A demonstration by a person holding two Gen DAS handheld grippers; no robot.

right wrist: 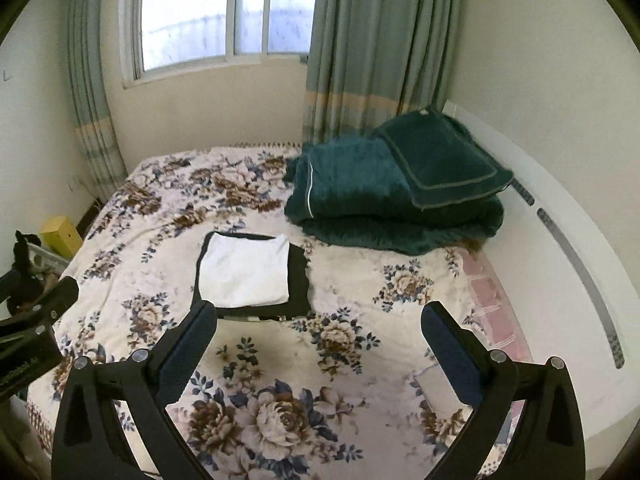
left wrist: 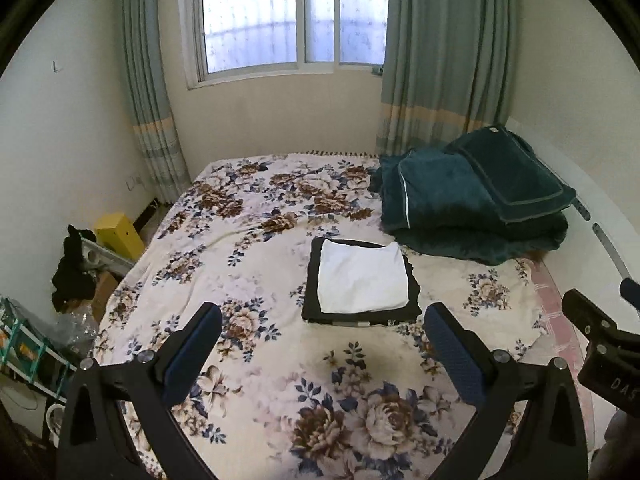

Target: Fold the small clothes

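Both the left gripper (left wrist: 322,320) and the right gripper (right wrist: 318,318) hang spread and empty above the bed (left wrist: 256,208). The folded white garment (left wrist: 362,278) lies on the black one (left wrist: 414,304), just ahead of both, slightly right of the left gripper and left of the right.

White garment (left wrist: 362,278) lying folded flat, roughly square, atop folded black garment (left wrist: 312,280). Black edges showing around white piece on all sides. Stack resting mid-bed, just beside dark green bedding.
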